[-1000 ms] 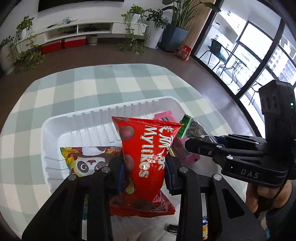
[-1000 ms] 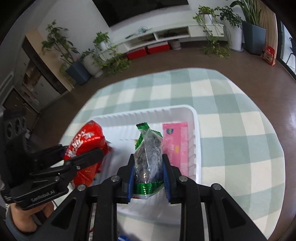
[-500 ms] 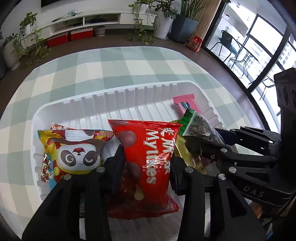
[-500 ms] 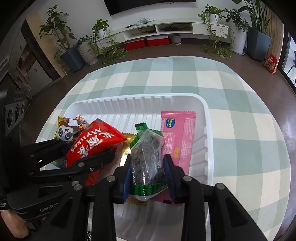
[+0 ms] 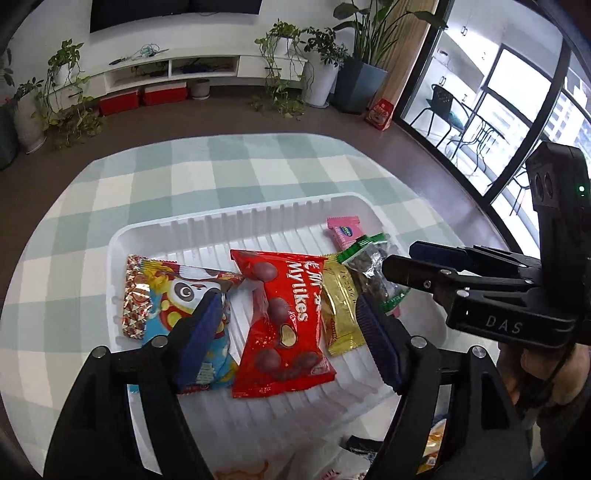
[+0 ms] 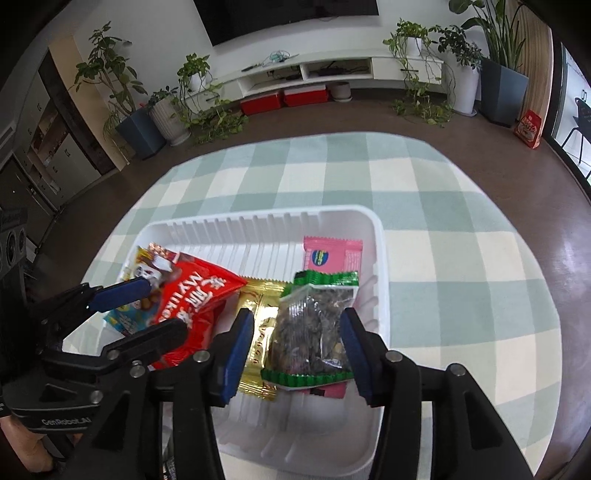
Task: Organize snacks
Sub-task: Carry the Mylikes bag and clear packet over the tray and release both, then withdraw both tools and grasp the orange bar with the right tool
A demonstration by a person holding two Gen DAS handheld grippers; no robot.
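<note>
While its jaws are opening, the left gripper (image 5: pixel 288 325) is letting go of the red Mylikes bag (image 5: pixel 282 317), now lying free in the white tray (image 6: pixel 380 236). Beside it, the right gripper (image 6: pixel 295 350) is also widening around the clear seed packet (image 6: pixel 314 332), pads apart from it. Both packs are looking light, soft and slippery; gripping mid-body seems safest

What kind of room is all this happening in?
Most likely a home living room: a wall-mounted TV above a low white media unit, potted plants along the wall, and a checked tablecloth.
</note>
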